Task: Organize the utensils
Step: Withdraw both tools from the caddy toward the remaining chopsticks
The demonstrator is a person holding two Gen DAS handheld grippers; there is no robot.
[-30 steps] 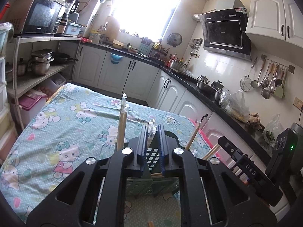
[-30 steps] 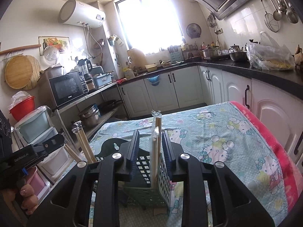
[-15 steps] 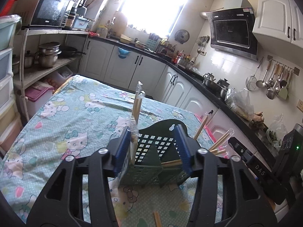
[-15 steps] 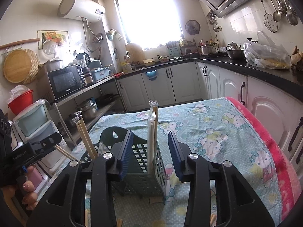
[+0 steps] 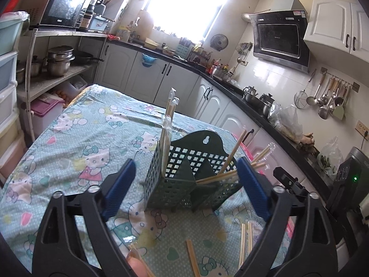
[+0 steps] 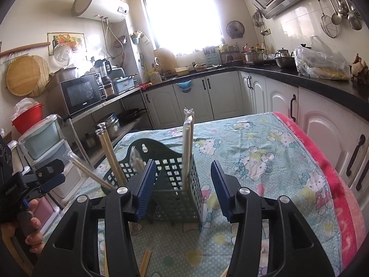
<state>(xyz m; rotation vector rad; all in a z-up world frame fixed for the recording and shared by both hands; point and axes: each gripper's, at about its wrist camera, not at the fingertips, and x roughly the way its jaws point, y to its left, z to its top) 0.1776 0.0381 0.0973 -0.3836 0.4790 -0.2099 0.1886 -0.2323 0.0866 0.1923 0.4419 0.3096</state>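
With both claws just spread and empty, we face the green holder [image 5: 184, 180] on the counter [image 5: 69, 138]; loose chopsticks [image 5: 244, 237] lie lengthwise below our left claw [image 5: 184, 184], nearer it than our right claw [image 6: 182, 184].

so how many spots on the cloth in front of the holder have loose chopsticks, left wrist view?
3: a bare one in front of the green holder, a bare cluster to its right, and what looks like a wrapped one at lower left. Others may be hidden.
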